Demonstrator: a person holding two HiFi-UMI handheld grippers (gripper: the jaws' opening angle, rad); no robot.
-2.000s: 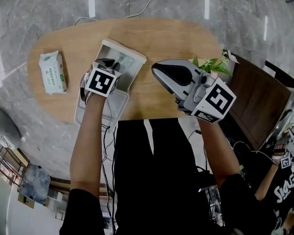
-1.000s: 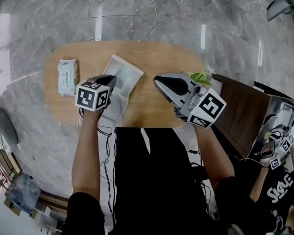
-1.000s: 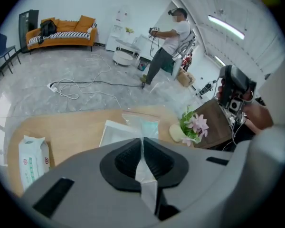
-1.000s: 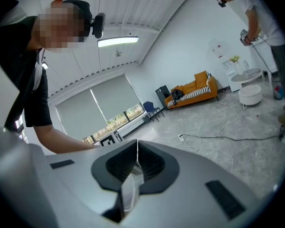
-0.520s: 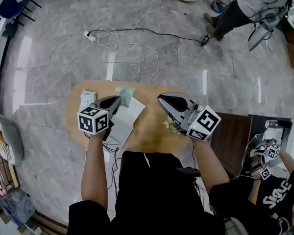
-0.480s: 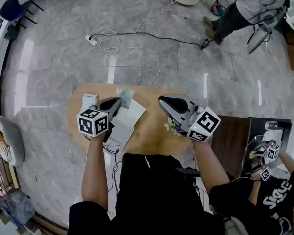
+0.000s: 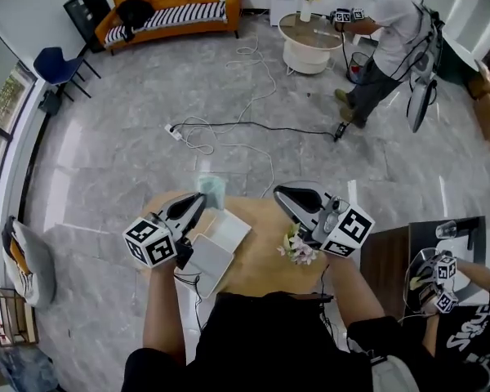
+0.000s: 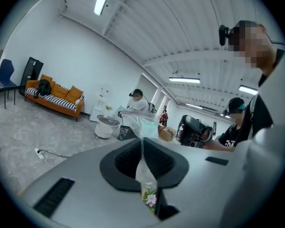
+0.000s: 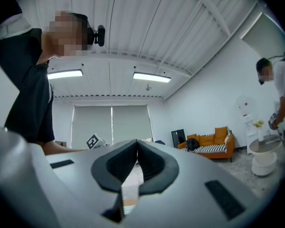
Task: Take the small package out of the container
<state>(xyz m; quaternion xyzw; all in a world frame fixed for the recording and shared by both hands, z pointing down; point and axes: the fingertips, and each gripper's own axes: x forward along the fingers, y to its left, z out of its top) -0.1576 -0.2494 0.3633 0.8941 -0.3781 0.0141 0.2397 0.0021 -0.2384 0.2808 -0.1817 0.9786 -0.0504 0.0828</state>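
Observation:
The small package (image 7: pixel 211 189) is a pale green packet in a clear plastic bag. It hangs above the far edge of the wooden table (image 7: pixel 257 274), clear of the container. My left gripper (image 7: pixel 201 198) is shut on its lower edge. In the left gripper view the bag (image 8: pixel 145 125) rises from between the shut jaws of that gripper (image 8: pixel 142 144). The white container (image 7: pixel 204 261) lies open below, its lid (image 7: pixel 229 229) beside it. My right gripper (image 7: pixel 278 192) hovers over the table's right part, shut with nothing in it, as the right gripper view (image 9: pixel 137 143) confirms.
A small bunch of flowers (image 7: pixel 297 248) stands on the table under my right gripper. A dark side table (image 7: pixel 389 261) sits at the right, a seated person (image 7: pixel 461 333) beyond it. A cable (image 7: pixel 229 127) runs over the floor; another person (image 7: pixel 384 35) stands by a round white table.
My left gripper has lifted out of the container with the package pinched in it and risen over the table's far edge. The head view has tilted up, showing much more of the room.

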